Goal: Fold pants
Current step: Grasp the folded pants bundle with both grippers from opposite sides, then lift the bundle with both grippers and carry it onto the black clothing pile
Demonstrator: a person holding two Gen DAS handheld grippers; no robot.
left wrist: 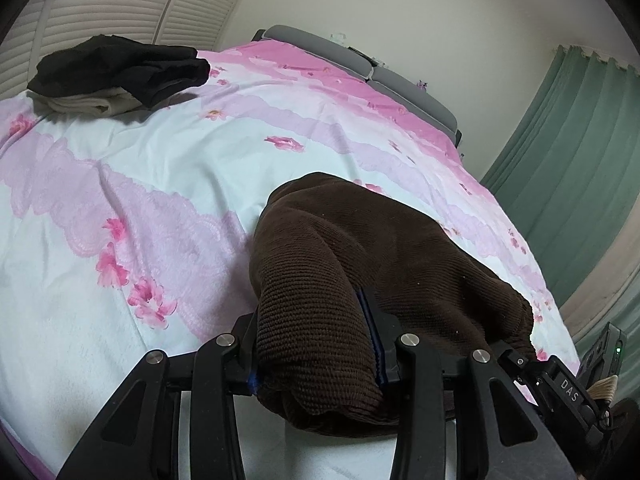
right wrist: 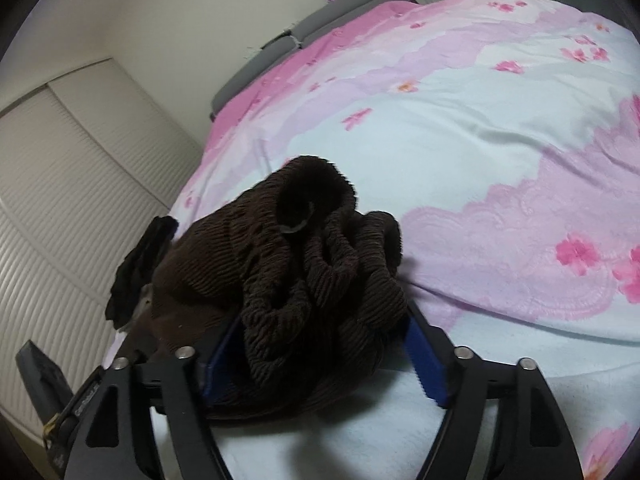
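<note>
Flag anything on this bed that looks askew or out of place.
The brown corduroy pants lie bunched in a crumpled heap rather than flat. Far off, a black garment is draped unevenly over a beige one.

Left wrist view: low, close over the pink floral bedspread [left wrist: 168,184], facing the grey headboard [left wrist: 332,50]. Right wrist view: likewise. Shared: the brown corduroy pants [left wrist: 360,248], bed.

free: bedspread [left wrist: 168,168] centre | blocked: dark clothes pile [left wrist: 120,72] far corner

floral pink bedspread [left wrist: 168,168], grey headboard [left wrist: 320,46], louvred doors [left wrist: 100,4], green curtain [left wrist: 576,152].
</note>
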